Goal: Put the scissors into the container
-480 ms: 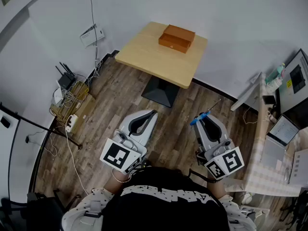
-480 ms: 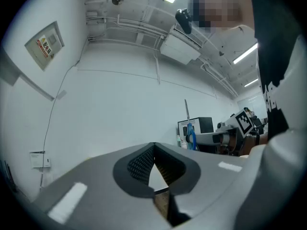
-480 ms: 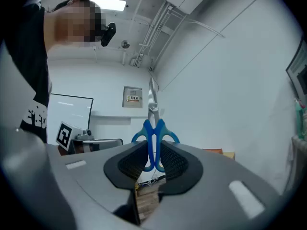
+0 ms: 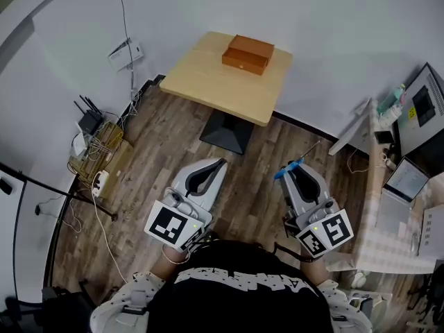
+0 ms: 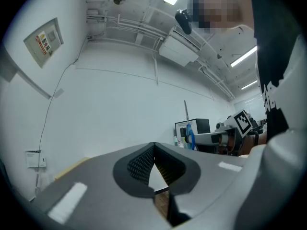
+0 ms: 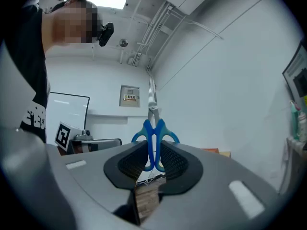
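Blue-handled scissors (image 6: 153,140) stand upright between the jaws of my right gripper (image 6: 153,164), which is shut on their handles; the blades point up and away. From the head view the scissors (image 4: 290,167) stick out past the right gripper (image 4: 297,172) over the wooden floor. My left gripper (image 4: 208,166) is shut with nothing in it; its jaws meet in the left gripper view (image 5: 153,164). The container, a brown wooden box (image 4: 248,53), lies closed on a light wooden table (image 4: 208,78) far ahead of both grippers.
A white wall runs behind the table. Routers and tangled cables (image 4: 97,144) lie on the floor at left. A desk with monitors and bottles (image 4: 409,137) stands at right. The table's dark pedestal base (image 4: 225,134) sits between me and the tabletop.
The view has shifted slightly, so the table and box appear a little further left. Both grippers hold the same pose, with the scissors still in the right one.
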